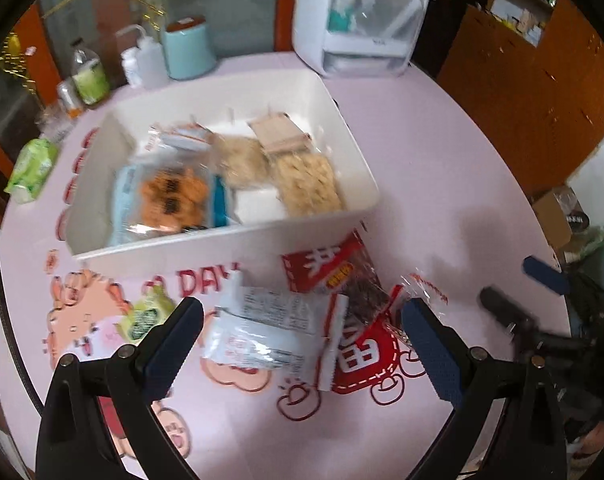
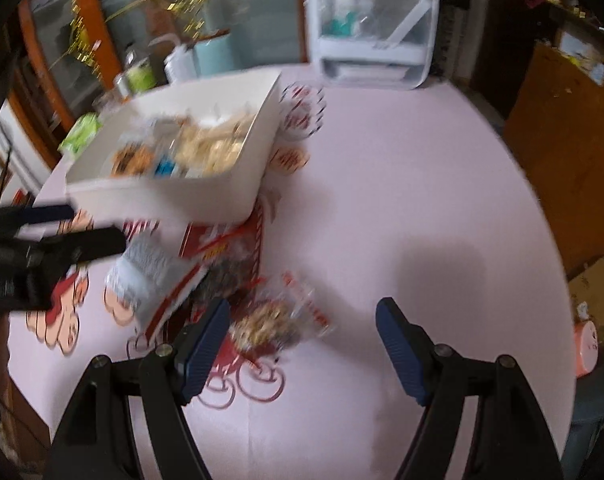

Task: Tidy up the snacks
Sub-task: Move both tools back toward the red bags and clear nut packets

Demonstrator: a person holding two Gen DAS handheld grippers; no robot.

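Several snacks already lie in the bin (image 1: 353, 160). On the table (image 1: 441, 152) in front of it remain three packets: white (image 1: 262, 328), red (image 1: 341, 280), clear (image 2: 278, 316). My left claw (image 1: 302, 340) and right claw (image 2: 302, 344) gape empty above them.

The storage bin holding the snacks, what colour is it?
The bin is plain white, clearest in the left wrist view.
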